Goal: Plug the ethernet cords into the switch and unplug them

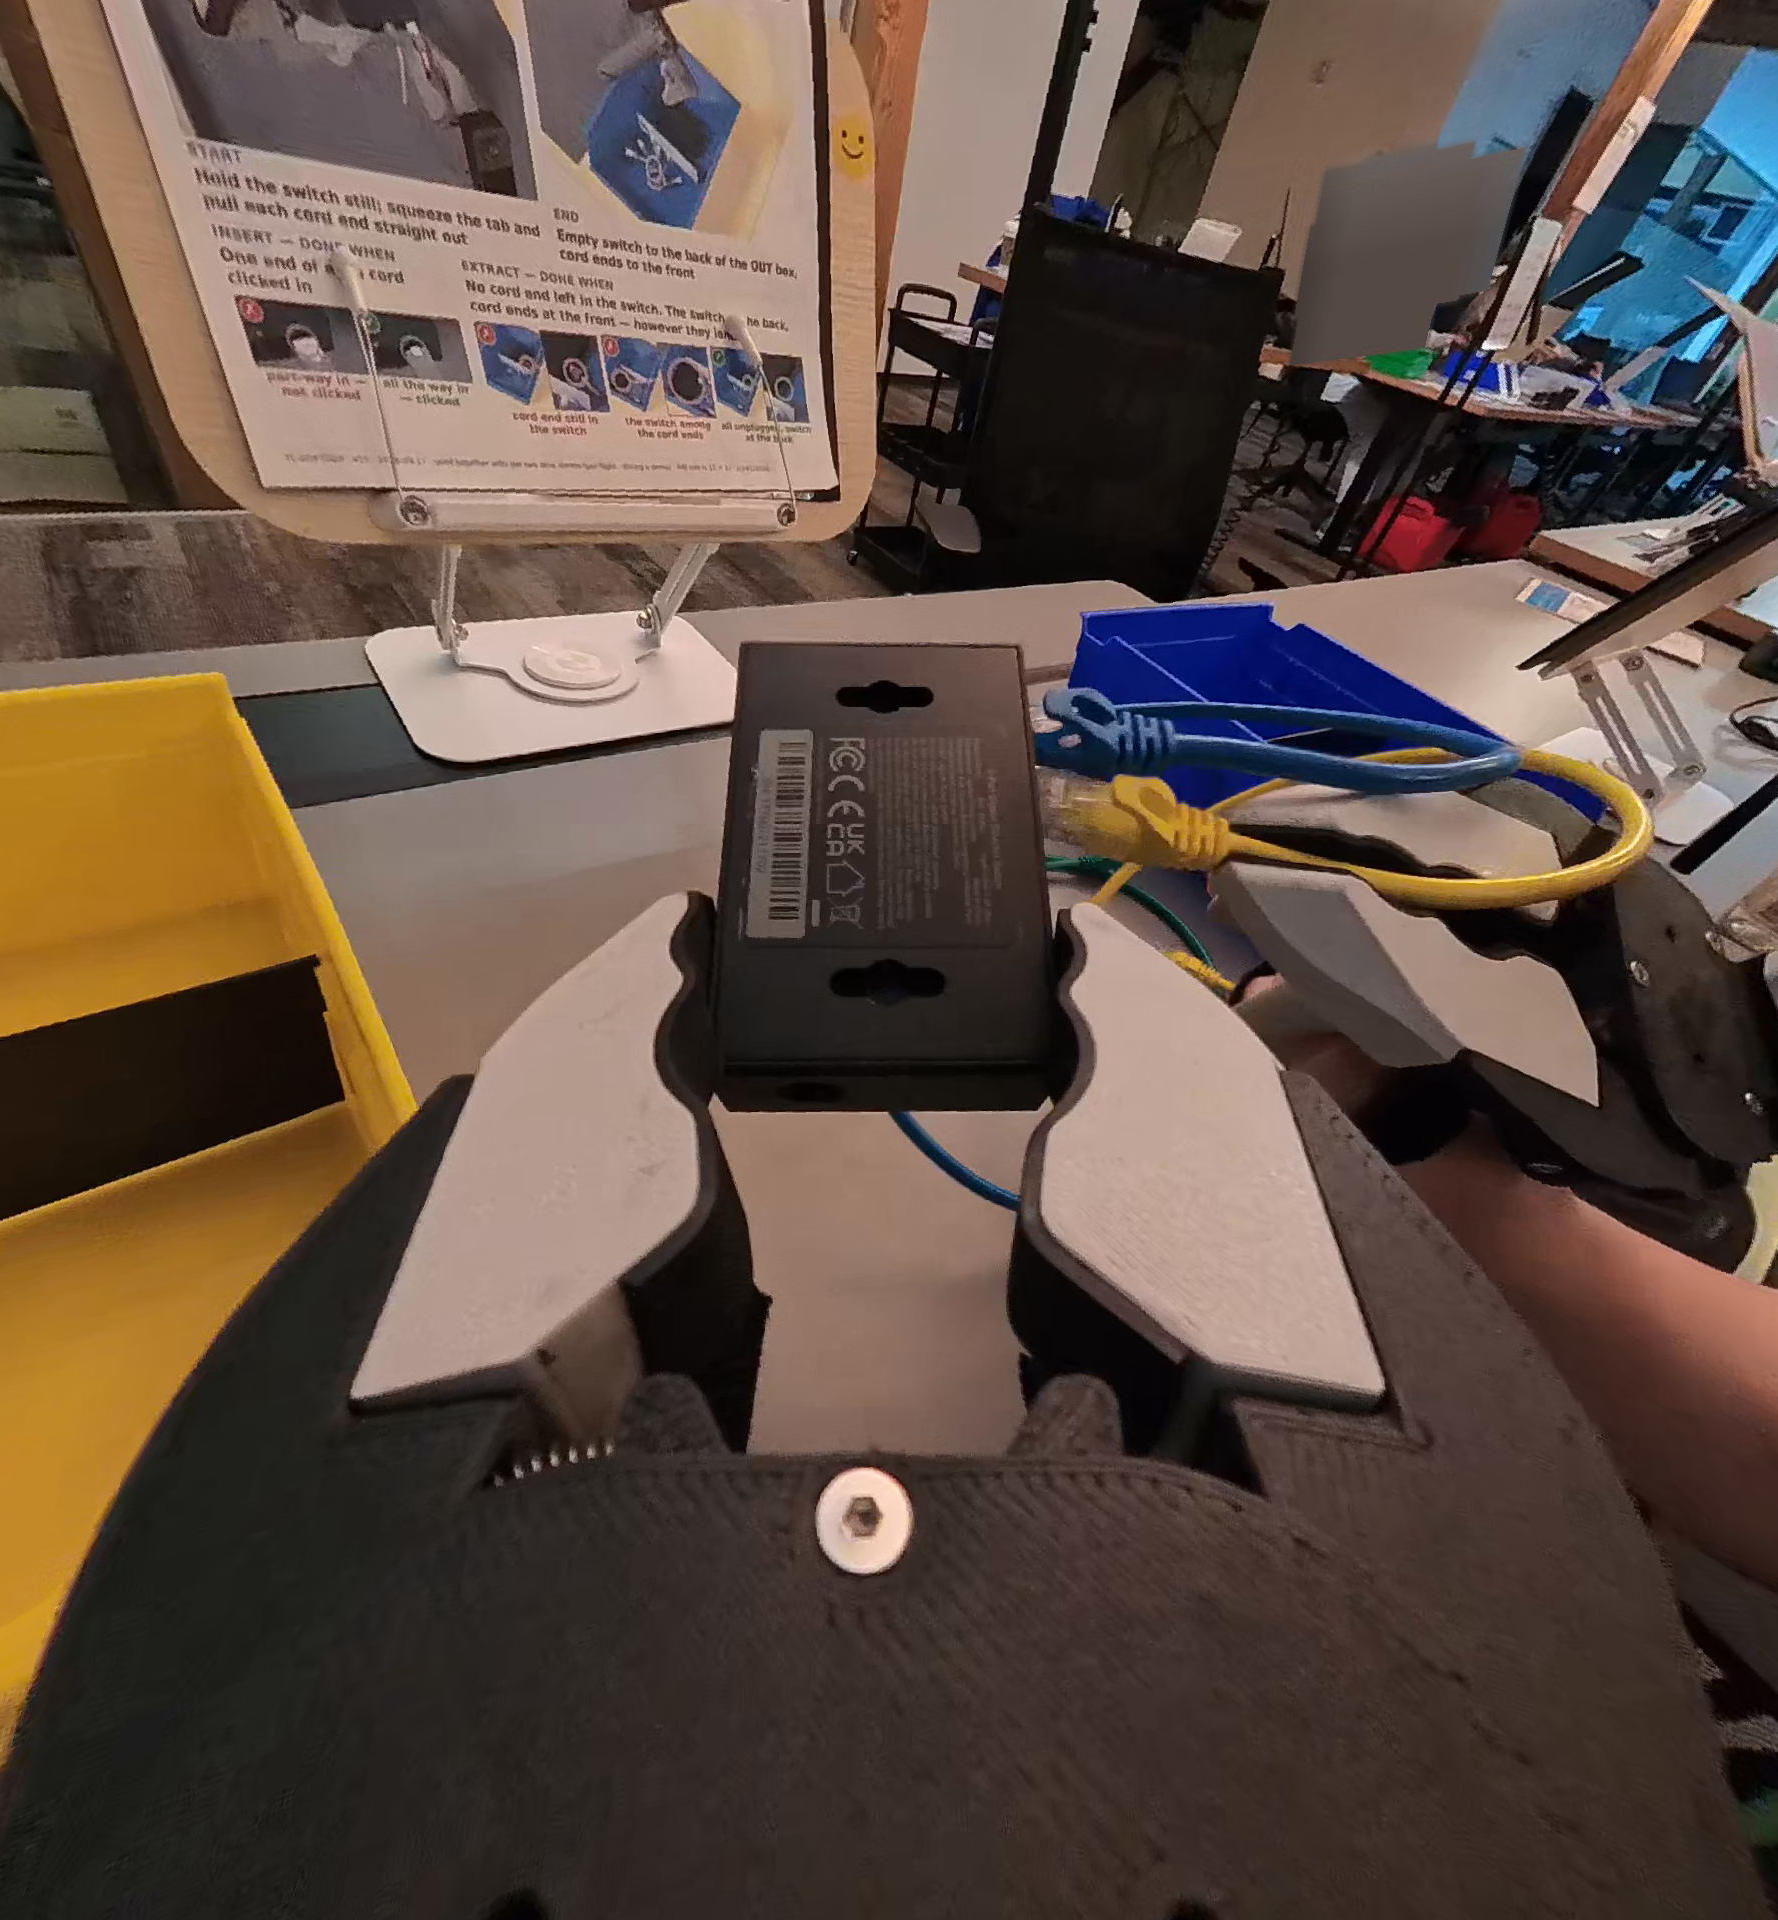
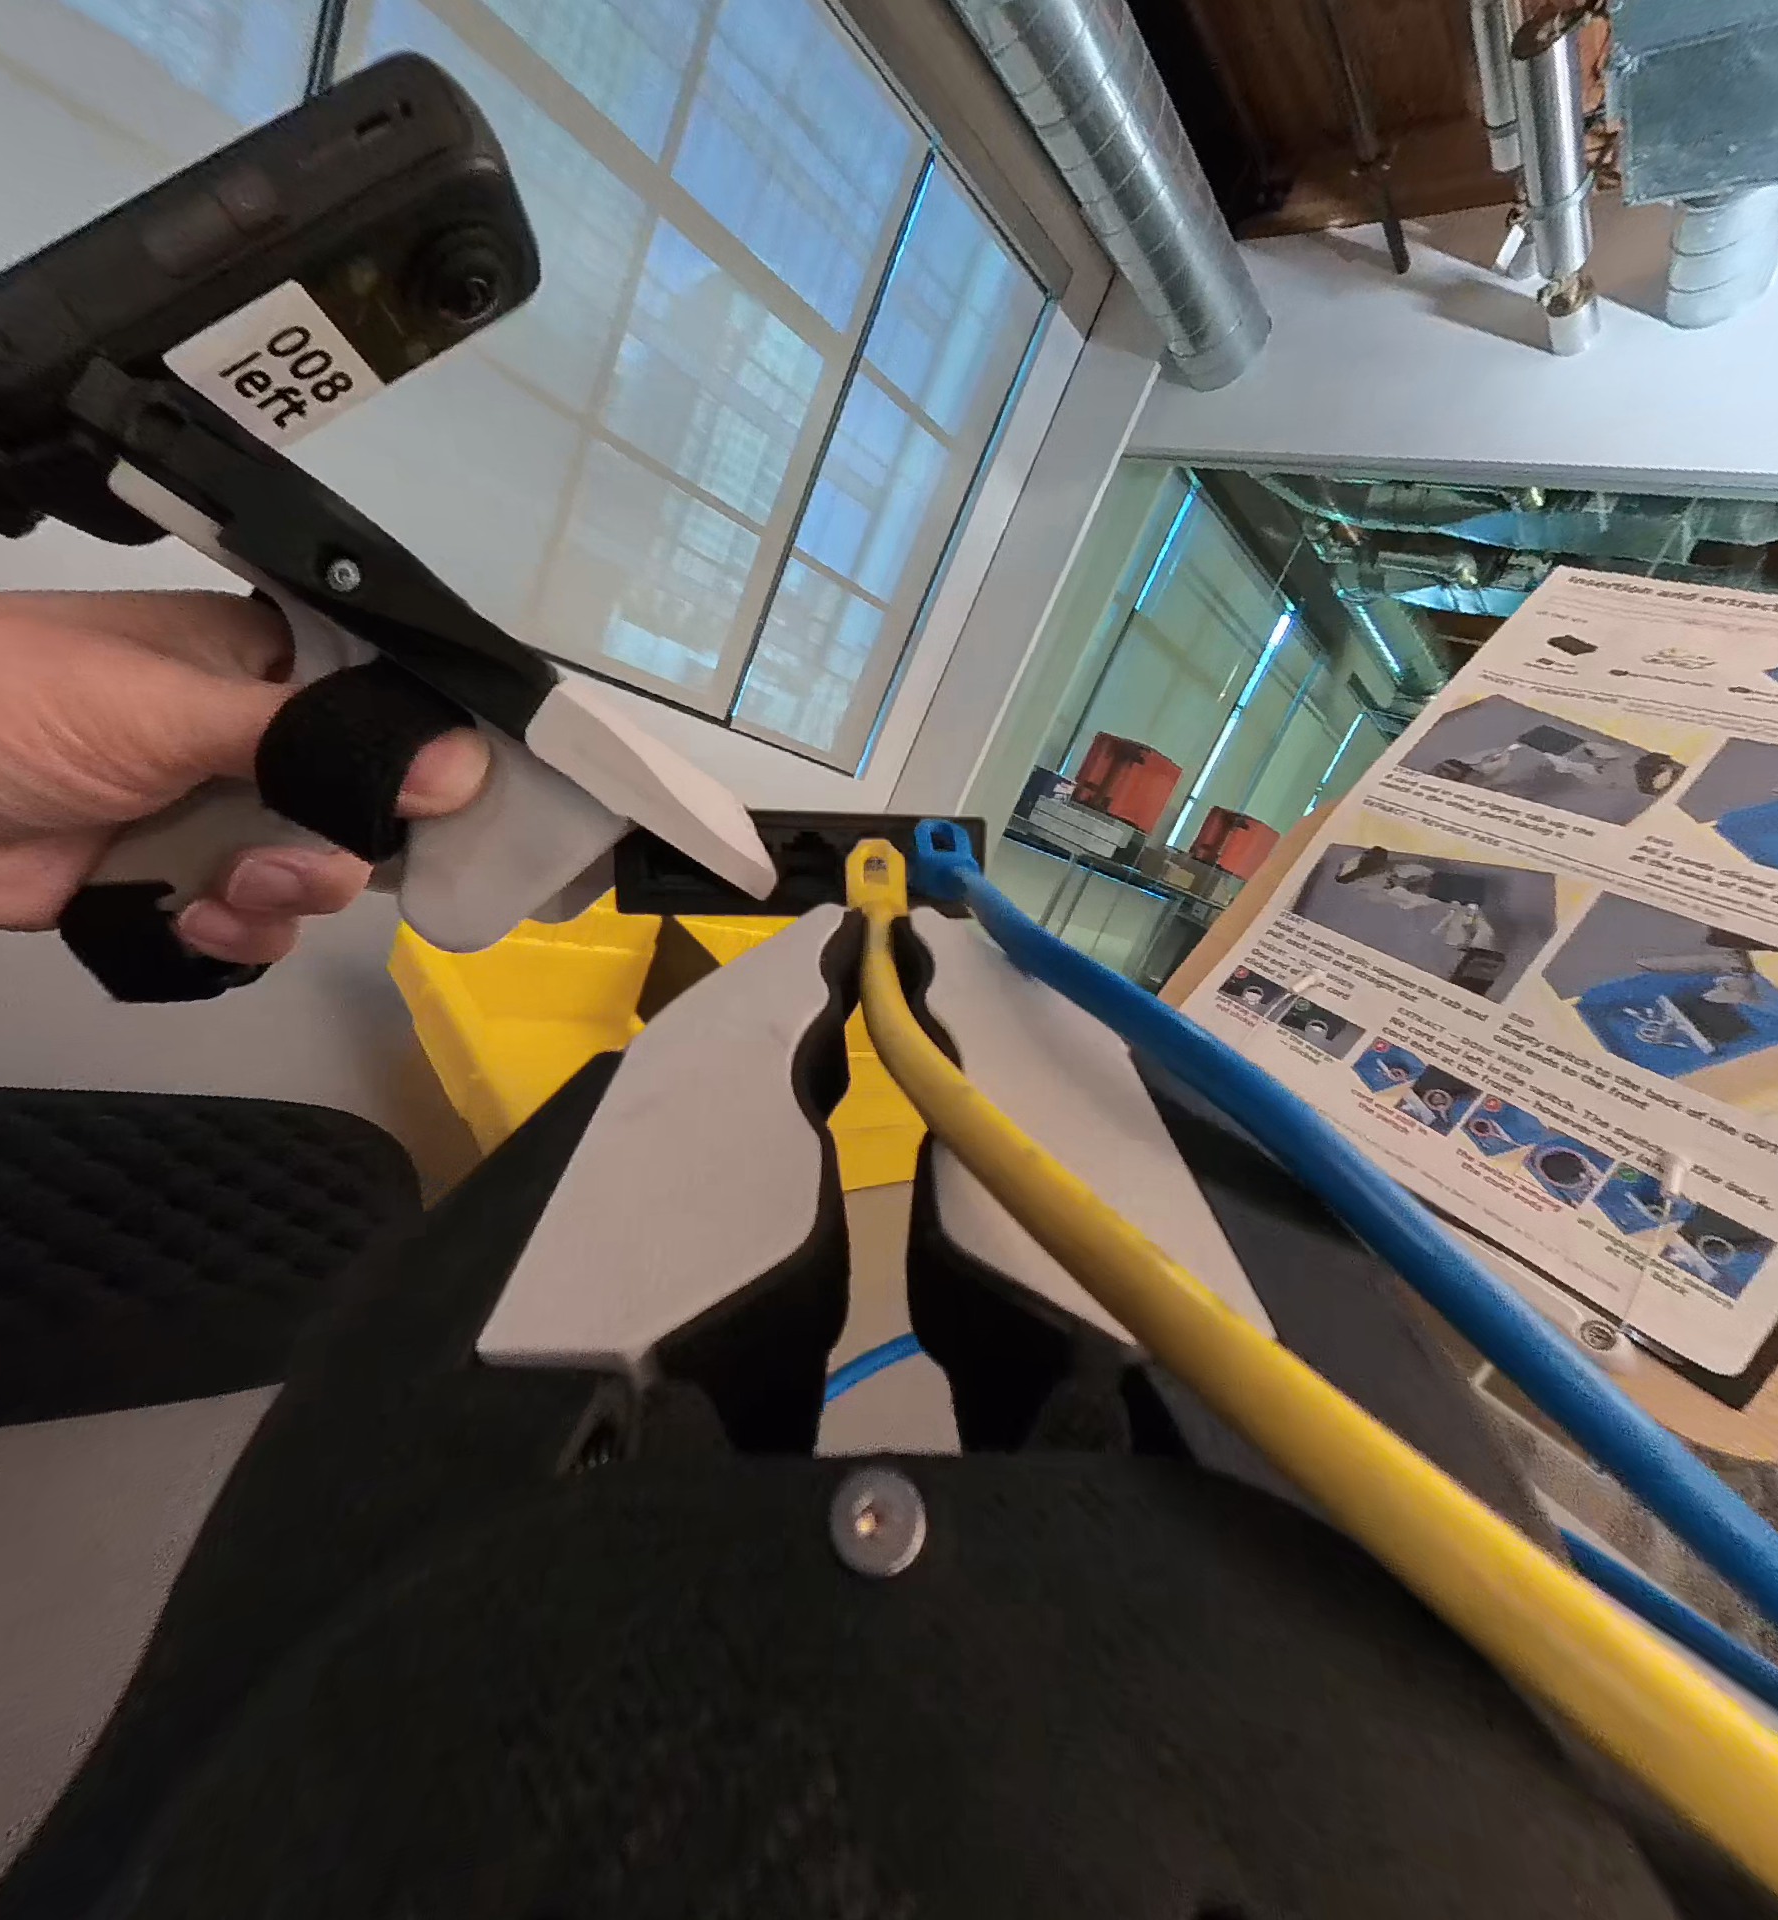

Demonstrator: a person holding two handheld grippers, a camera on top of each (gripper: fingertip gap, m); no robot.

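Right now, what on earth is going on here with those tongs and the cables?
A person works a pair of hand-held tongs. The left tongs clamp a black network switch, held above the table with its underside up. The right tongs grip a yellow cord just behind its plug, which sits at a port on the switch. A blue cord is at the port beside it. Whether either is fully seated is unclear.

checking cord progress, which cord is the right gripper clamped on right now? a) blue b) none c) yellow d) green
c: in the right wrist view the right gripper is shut on the yellow cord just behind its plug at the switch, while the blue cord runs free beside it.
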